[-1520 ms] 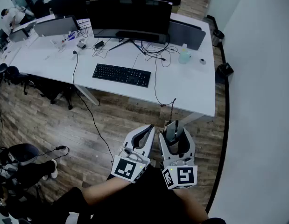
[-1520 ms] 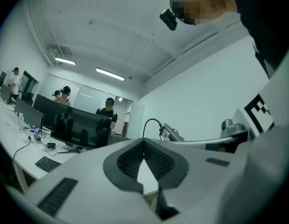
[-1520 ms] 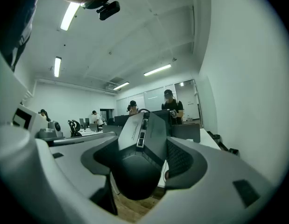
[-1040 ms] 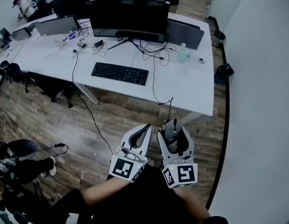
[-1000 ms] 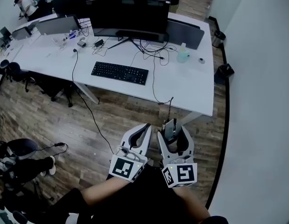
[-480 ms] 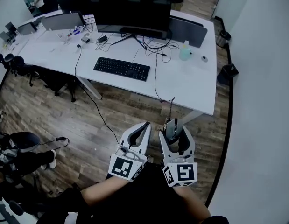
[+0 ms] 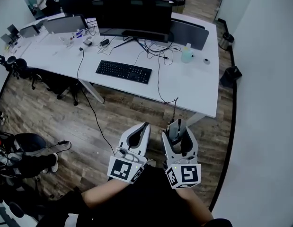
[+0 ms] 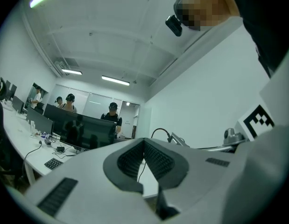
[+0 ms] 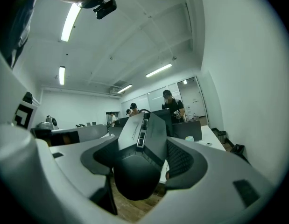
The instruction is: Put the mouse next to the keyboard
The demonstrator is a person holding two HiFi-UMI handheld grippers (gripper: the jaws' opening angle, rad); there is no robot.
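We count two grippers, the left gripper and the right gripper; one mouse; one keyboard; one wide monitor; one pale bottle; and two dark bins, a far bin and a near bin. In the left gripper view we make out four people, though at that size we may miscount.

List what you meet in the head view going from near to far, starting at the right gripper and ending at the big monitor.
right gripper with its jaws shut on the mouse → wooden floor → white desk → keyboard → monitor
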